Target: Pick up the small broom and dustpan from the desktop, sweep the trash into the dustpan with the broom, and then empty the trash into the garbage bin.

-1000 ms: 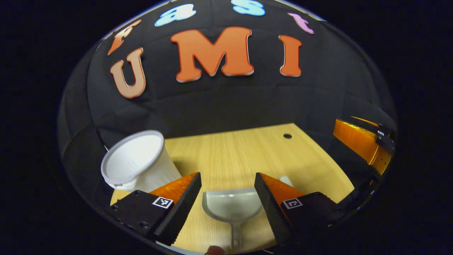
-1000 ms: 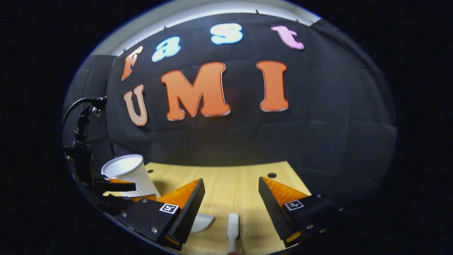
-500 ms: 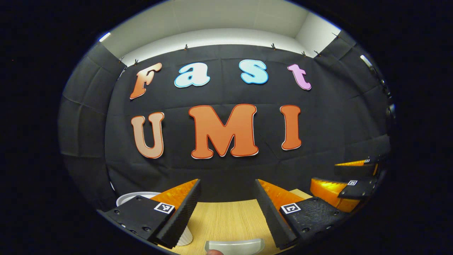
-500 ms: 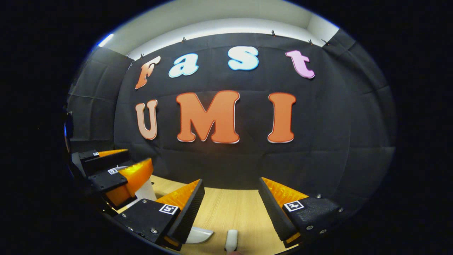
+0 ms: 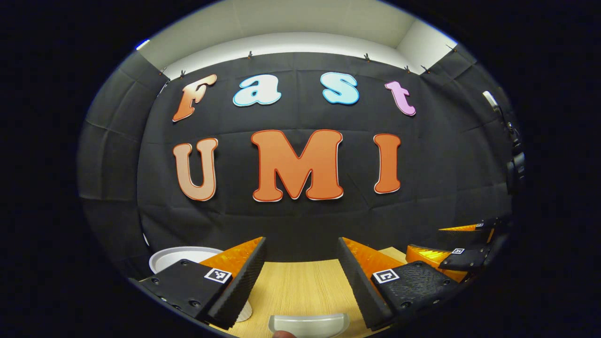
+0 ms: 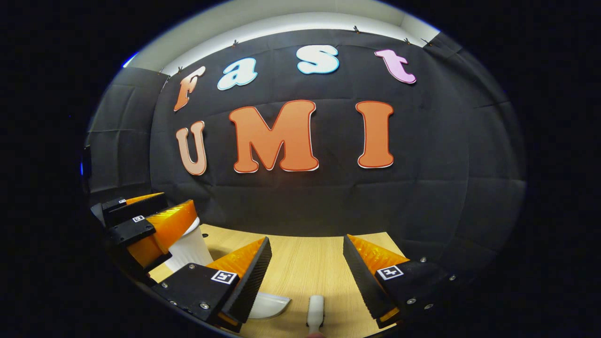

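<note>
In the left gripper view my left gripper (image 5: 301, 245) is open and holds nothing. The pale grey dustpan (image 5: 310, 324) lies on the wooden table (image 5: 300, 286) just below and between its fingers, with only its front lip in sight. My right gripper (image 6: 306, 241) is open too. The white broom handle (image 6: 315, 310) lies on the table between its fingers, below them, and the dustpan (image 6: 271, 304) peeks out beside its left finger. The white garbage bin (image 5: 184, 255) stands at the left, also seen as the bin (image 6: 190, 246) behind the left gripper (image 6: 150, 220).
The right gripper (image 5: 462, 248) shows open at the far right of the left gripper view. A small hole (image 6: 205, 234) marks the table near the bin. The black cloth wall rises close behind the table's back edge. A fingertip (image 5: 281, 334) shows at the bottom edge.
Both grippers have tipped upward since a second ago, so the table, dustpan, broom and bin sank low in the views. Both stayed open.
</note>
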`<state>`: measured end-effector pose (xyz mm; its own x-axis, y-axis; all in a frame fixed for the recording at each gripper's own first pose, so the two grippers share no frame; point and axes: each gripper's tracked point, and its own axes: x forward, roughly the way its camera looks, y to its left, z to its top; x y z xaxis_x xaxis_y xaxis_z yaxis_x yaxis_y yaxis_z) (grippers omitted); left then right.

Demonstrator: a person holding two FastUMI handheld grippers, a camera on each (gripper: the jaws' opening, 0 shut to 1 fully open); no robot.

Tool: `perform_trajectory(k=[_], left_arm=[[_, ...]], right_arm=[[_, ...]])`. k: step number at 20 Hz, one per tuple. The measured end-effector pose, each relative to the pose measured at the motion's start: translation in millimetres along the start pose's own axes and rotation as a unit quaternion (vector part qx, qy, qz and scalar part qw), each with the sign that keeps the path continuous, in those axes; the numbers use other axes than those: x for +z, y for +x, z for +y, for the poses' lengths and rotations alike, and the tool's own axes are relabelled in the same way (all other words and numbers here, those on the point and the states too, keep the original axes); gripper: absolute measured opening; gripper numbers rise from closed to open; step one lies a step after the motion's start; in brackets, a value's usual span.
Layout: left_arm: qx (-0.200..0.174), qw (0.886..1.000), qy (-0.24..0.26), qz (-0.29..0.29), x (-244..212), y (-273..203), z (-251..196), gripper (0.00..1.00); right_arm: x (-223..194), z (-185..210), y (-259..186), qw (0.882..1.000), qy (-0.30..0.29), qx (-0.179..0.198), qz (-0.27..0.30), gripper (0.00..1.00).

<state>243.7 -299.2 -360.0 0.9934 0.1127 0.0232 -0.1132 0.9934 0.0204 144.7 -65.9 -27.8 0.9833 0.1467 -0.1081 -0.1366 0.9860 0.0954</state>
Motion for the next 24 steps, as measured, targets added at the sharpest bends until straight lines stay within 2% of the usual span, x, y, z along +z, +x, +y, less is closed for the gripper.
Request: perform_trajectory(k=[6, 11, 12, 24], left_arm=[[-0.017, 1.0, -0.012, 0.003, -5, 0, -9, 0.93], [-0.017, 1.0, -0.022, 0.006, -11, 0, -4, 0.93], [-0.016, 1.0, -0.021, 0.008, -13, 2, -1, 0.95], [-0.035, 0.999, -0.008, 0.02, -18, 5, -10, 0.93]], right_arm=[[-7, -5, -2, 1.0, -0.002, -0.012, 0.012, 0.92], [-15, -3, -1, 1.0, -0.006, -0.018, 0.023, 0.92], [-16, -2, -1, 1.0, -0.006, -0.017, 0.024, 0.92], [-21, 2, 1, 1.0, -0.005, -0.017, 0.022, 0.92]])
